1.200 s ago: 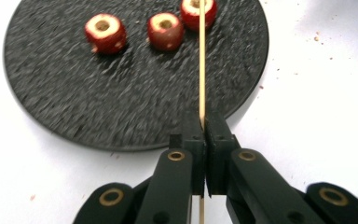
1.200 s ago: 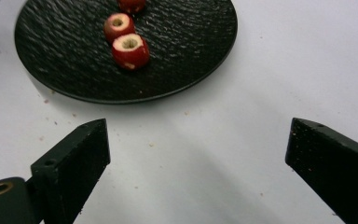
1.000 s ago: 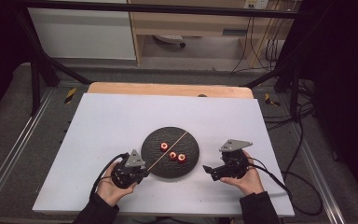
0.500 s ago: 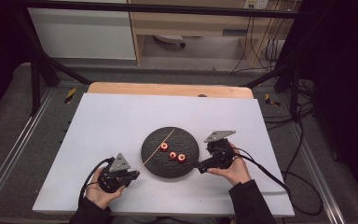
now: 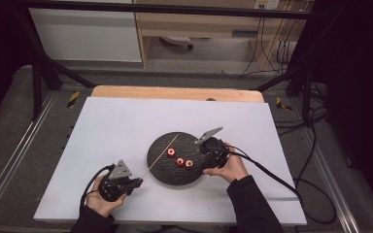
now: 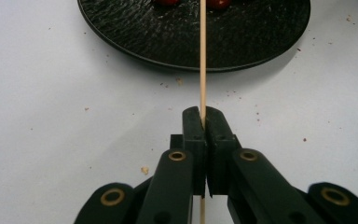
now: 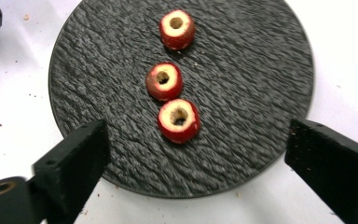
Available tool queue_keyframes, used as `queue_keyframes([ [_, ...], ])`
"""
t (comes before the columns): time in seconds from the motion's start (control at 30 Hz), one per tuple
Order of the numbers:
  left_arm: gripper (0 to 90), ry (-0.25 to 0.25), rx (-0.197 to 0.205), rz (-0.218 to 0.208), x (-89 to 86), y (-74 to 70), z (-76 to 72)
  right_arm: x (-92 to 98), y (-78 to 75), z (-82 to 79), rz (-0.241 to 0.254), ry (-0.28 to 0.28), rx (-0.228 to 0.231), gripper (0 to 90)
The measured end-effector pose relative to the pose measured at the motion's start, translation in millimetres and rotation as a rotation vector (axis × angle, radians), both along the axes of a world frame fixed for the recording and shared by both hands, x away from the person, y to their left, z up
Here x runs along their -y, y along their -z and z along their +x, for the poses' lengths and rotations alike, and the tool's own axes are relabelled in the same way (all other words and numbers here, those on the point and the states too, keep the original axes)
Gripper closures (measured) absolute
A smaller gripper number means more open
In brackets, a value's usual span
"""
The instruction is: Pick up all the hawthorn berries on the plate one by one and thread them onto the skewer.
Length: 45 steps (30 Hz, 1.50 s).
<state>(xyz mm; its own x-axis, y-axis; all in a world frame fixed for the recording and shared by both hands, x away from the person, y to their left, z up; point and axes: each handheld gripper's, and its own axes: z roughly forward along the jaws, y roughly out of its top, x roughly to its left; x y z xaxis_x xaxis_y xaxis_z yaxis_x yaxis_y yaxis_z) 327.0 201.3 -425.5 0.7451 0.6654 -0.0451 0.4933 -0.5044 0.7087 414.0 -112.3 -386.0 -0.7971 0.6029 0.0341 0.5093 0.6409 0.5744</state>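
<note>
In the high view, the left gripper (image 5: pixel 137 183) sits at the near-left of the white table (image 5: pixel 116 126), its jaws pressed together on a thin wooden skewer (image 5: pixel 161 155) that runs from them up and right over the black plate (image 5: pixel 167 172). The skewer's far tip is too fine to place exactly. The right gripper (image 5: pixel 200 154) hangs over the plate's right edge; its jaws are hidden under its own body and the hand (image 5: pixel 230 167), and its grey top plate covers part of the rim. Three red fruit rings (image 5: pixel 179 161) lie on the plate just left of it, too small here for detail.

In the left gripper view, the two black jaws are clamped on the skewer (image 6: pixel 203 60), which rises straight ahead of them across the plate (image 6: pixel 135 32). The top edge cuts off the stick and two fruit pieces (image 6: pixel 219 3), leaving only slivers of red. Crumbs dot the table around the jaws.

In the right gripper view, the jaws stand wide apart and have just been closing a little, with nothing pressed between them. The nearest ring (image 7: pixel 178 120) lies between and slightly ahead of the jaws, the other two (image 7: pixel 164 81) in a row beyond it. Each ring shows a pale cored centre. The plate (image 7: pixel 261 70) is softly blurred, and both jaws are cut off by the lower edge.
</note>
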Motion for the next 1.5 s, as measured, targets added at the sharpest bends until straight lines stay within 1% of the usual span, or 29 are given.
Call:
queue_keyframes([
  [0.1,88.3,0.0,-0.001,0.004,-0.1,0.4,1.2,-7.2,1.3,5.3,-0.022,-0.023,-0.03,13.8],
  [0.23,88.4,-0.004,-0.002,0.007,-0.2,1.2,1.6,-16.6,3.5,9.9,-0.051,-0.066,-0.083,22.0],
  [0.33,88.3,0.0,-0.005,0.011,0.6,1.6,1.8,-24.0,6.4,12.8,-0.087,-0.097,-0.118,25.9],
  [0.37,88.3,0.001,-0.004,0.013,0.7,1.7,1.8,-26.1,7.3,14.1,-0.1,-0.108,-0.117,27.9],
  [0.53,88.3,0.004,-0.004,0.014,0.8,2.1,1.8,-33.9,11.5,21.9,-0.142,-0.123,-0.145,37.1],
  [0.73,88.3,0.006,-0.006,0.017,1.7,2.6,1.8,-38.0,18.2,31.3,-0.172,-0.14,-0.177,46.4],
  [0.87,88.3,0.007,-0.007,0.017,1.6,2.9,2.1,-38.0,21.0,34.8,-0.187,-0.136,-0.194,50.4],
  [0.93,88.3,0.007,-0.009,0.018,1.5,3.0,2.2,-37.9,22.2,36.6,-0.195,-0.143,-0.205,52.2],
  [1.0,88.4,0.006,-0.01,0.017,1.4,3.1,2.3,-38.1,23.1,37.6,-0.197,-0.145,-0.217,53.5],
  [1.1,88.3,0.007,-0.009,0.018,1.4,3.0,2.2,-37.9,23.6,39.3,-0.196,-0.143,-0.221,56.8],
  [1.13,88.4,0.007,-0.01,0.019,1.3,3.0,2.2,-37.9,23.5,39.4,-0.195,-0.145,-0.222,58.6],
  [1.27,88.4,0.003,-0.011,0.021,1.3,3.3,2.4,-37.1,21.2,38.3,-0.183,-0.138,-0.211,59.5],
  [1.37,88.4,0.003,-0.009,0.022,1.0,3.3,2.4,-34.9,14.5,36.8,-0.143,-0.124,-0.193,59.6],
  [1.5,88.4,-0.005,-0.005,0.016,0.5,2.7,1.7,-28.2,1.1,34.3,-0.078,-0.078,-0.162,59.7],
])
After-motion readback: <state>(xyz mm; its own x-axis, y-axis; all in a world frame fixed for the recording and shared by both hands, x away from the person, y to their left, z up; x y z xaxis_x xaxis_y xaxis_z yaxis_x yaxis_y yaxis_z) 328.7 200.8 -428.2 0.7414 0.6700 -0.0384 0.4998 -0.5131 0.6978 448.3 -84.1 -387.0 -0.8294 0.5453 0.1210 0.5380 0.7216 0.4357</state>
